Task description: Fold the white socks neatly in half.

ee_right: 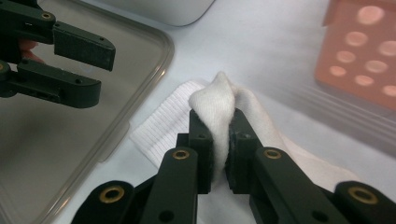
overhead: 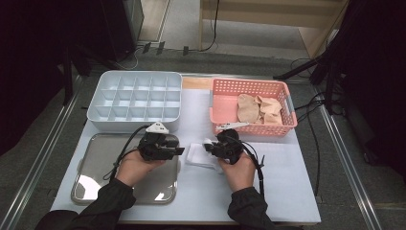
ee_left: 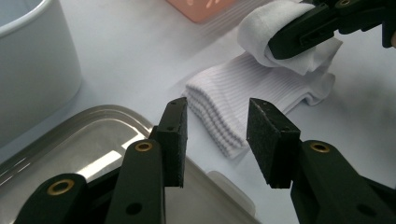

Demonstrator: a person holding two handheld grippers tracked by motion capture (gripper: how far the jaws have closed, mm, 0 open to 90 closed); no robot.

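Observation:
A white ribbed sock (overhead: 197,155) (ee_left: 243,100) (ee_right: 161,126) lies on the white table between my two grippers. My right gripper (overhead: 209,147) (ee_right: 219,140) is shut on a raised fold of that sock, which bulges up between the jaws. My left gripper (overhead: 180,151) (ee_left: 216,140) stands open just left of the sock's ribbed cuff, over the corner of the steel tray (overhead: 95,158) (ee_left: 84,144), with nothing between its pads. In the left gripper view the right gripper (ee_left: 299,32) pinches the sock's far end.
A white divided bin (overhead: 135,99) stands at the back left. At the back right a pink basket (overhead: 225,91) holds beige socks (overhead: 258,109). The steel tray (ee_right: 70,135) takes up the front left. Open table lies to the right of my right hand.

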